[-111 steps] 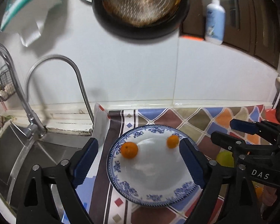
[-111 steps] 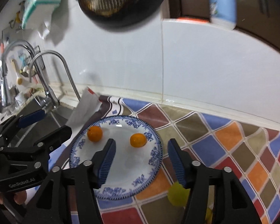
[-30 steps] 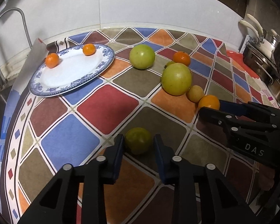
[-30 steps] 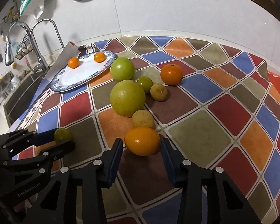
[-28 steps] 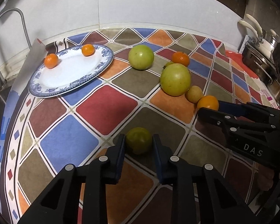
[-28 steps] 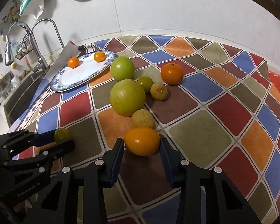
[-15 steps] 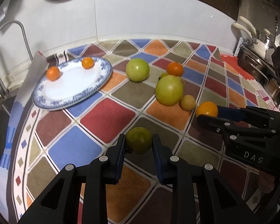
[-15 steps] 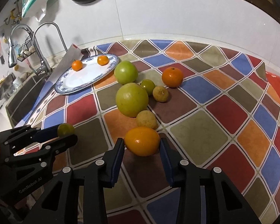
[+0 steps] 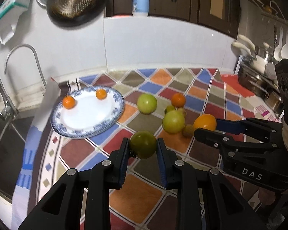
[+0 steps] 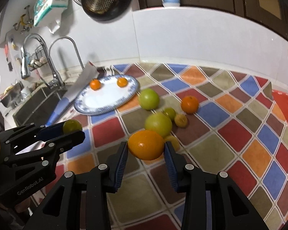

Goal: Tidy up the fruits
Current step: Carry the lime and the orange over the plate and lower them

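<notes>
1. A counter covered by a patterned cloth [image 9: 82,151] of coloured diamonds is seen in both views, with a sink [image 10: 36,105] at its left end.
2. A blue-rimmed white plate [image 9: 113,122] is laid on the cloth near the sink; two small oranges [image 9: 68,102] are seen on its far side, well apart.
3. A loose group of fruit [image 10: 158,124] is left on the cloth to the right of the plate: two large green ones, an orange and some small yellowish ones.
4. A large orange [image 10: 146,144] is clamped between the pads of the right gripper [image 10: 146,151], clear of the cloth.
5. A small dark-green fruit [image 9: 143,144] is clamped by the left gripper [image 9: 143,149], also above the cloth.
</notes>
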Demonstrator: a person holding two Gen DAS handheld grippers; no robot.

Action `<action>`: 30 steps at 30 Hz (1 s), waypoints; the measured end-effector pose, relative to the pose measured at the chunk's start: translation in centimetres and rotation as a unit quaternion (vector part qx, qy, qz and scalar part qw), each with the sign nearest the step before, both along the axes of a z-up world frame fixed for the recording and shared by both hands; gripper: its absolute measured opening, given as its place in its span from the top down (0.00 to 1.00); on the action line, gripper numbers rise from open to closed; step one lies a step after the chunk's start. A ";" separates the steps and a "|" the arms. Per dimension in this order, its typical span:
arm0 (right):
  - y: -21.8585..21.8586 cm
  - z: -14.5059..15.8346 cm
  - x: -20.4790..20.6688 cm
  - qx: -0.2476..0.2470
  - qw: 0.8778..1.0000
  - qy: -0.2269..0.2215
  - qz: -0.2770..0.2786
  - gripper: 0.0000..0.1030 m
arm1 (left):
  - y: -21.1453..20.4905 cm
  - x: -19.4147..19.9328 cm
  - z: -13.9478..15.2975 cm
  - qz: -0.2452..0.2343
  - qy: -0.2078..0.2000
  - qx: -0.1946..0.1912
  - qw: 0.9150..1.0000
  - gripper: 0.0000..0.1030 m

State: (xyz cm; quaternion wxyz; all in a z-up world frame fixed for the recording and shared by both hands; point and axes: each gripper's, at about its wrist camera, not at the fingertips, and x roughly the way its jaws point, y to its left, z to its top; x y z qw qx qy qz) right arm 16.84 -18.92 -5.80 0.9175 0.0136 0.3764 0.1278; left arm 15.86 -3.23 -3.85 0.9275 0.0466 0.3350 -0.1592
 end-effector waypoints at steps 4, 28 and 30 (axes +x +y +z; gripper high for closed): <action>1.1 1.6 -0.2 0.004 1.000 -0.022 0.008 0.62 | 1.0 -0.3 1.5 0.003 -0.022 -0.001 1.000 0.73; 7.6 6.2 4.3 0.012 0.995 -0.096 0.036 0.62 | 7.3 3.7 5.0 0.044 -0.084 0.005 0.995 0.72; 8.2 6.0 5.3 0.012 0.995 -0.093 0.039 0.62 | 7.8 4.4 4.9 0.048 -0.084 0.006 0.995 0.72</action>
